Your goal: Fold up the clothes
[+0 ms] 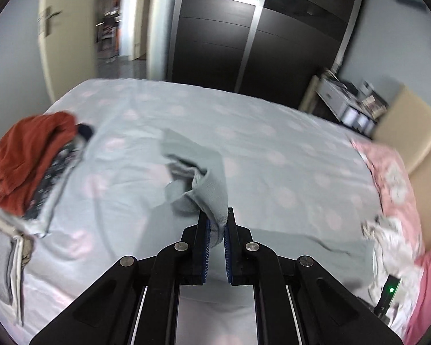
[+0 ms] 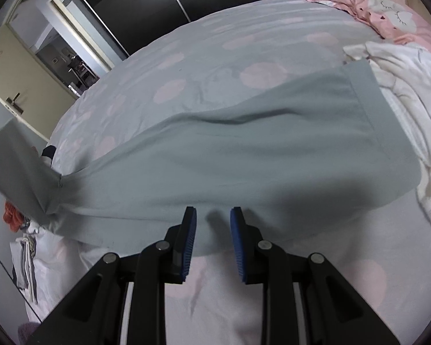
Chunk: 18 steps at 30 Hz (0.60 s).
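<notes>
Spread over the bed (image 2: 163,66), a dotted grey sheet is carrying everything. Left gripper (image 1: 216,224) is pinching a sleeve of the grey garment (image 2: 244,143) and holding it above the sheet. Right gripper (image 2: 212,215) is hovering half open, holding nothing, over the garment's near hem; its long axis is running across, toward the white laundry (image 2: 402,86) at the bed's right edge.

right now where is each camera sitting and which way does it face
Left wrist: on the left hand-held gripper, looking down across the bed toward the dark wardrobe; its own fingers clamp a fold of the grey garment.
Right wrist: on the right hand-held gripper, looking down at the grey garment spread on the bed; its own fingers stand apart just above the cloth.
Shared: bed, grey garment, wardrobe, orange cloth.
</notes>
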Each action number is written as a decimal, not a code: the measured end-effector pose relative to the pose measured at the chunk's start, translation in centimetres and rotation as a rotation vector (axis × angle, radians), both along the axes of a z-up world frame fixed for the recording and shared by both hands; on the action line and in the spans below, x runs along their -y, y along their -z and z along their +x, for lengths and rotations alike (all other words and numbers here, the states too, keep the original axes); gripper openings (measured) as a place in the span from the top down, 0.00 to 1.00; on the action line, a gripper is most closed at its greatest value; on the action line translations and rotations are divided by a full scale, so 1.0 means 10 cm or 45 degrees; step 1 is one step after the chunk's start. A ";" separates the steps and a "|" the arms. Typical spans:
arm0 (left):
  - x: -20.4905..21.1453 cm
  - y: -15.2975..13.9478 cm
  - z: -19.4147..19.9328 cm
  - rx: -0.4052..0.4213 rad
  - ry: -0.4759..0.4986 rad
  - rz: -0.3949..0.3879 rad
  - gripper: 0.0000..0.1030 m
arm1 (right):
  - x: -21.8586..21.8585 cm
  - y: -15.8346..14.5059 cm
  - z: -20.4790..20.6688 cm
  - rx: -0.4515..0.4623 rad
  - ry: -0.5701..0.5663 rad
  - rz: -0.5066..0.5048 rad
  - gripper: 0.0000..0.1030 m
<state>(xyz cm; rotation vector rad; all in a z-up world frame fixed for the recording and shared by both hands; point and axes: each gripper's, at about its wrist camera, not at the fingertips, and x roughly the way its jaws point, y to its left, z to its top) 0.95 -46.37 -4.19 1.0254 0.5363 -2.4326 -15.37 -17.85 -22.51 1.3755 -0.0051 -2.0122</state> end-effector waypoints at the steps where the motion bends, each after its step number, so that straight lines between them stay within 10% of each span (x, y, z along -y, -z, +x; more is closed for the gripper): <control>1: -0.15 0.06 -0.10 0.011 0.027 -0.011 0.91 | -0.03 -0.01 -0.02 0.012 -0.005 -0.012 0.77; 18: -2.16 1.78 -1.06 0.442 0.333 -0.089 0.91 | -0.44 0.43 -0.43 0.490 0.114 0.005 0.77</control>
